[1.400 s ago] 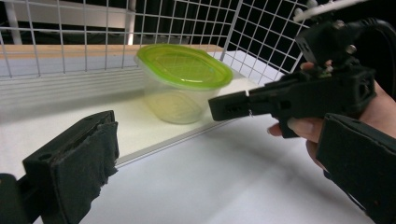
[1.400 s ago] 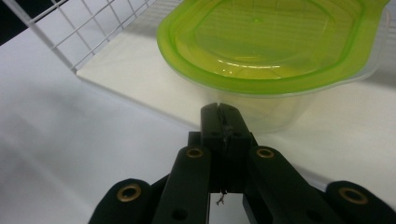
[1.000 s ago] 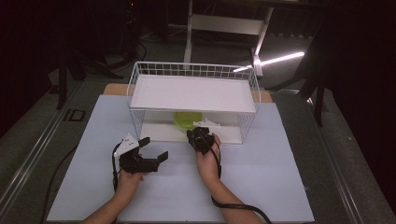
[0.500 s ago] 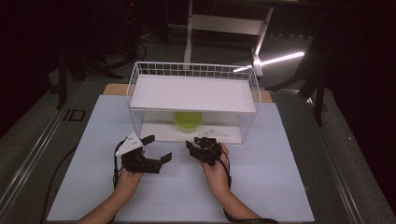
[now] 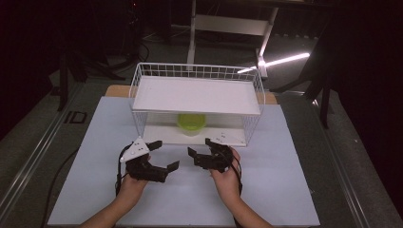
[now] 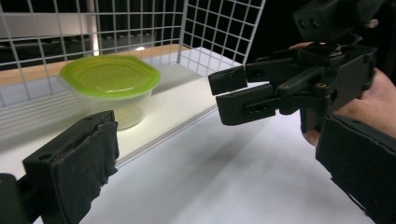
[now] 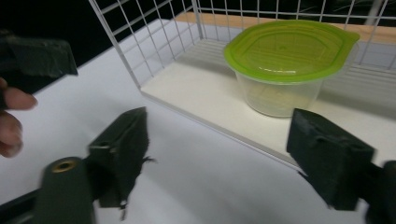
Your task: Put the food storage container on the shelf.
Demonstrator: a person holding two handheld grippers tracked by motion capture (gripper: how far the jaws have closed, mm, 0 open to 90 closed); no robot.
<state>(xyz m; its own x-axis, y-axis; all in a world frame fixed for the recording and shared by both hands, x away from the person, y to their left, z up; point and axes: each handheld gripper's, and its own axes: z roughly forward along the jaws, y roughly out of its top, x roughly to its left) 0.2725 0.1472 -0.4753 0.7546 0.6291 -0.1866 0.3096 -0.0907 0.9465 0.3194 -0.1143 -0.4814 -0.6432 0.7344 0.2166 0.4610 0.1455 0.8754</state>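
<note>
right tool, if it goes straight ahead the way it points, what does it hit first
Probably the tub on the rack's lower shelf. The right tool is open and empty, and nothing lies between; depth is hard to judge.

Black tools (image 5: 160, 154), padded jaws, trailing cables

White wire rack (image 5: 138, 97) with white shelf boards, pale table mat (image 5: 294, 190), dark floor, lit strip behind.

Both grippers (image 5: 160, 154) (image 5: 202, 148) hover open before the rack's (image 5: 196, 95) container (image 5: 191, 121).
</note>
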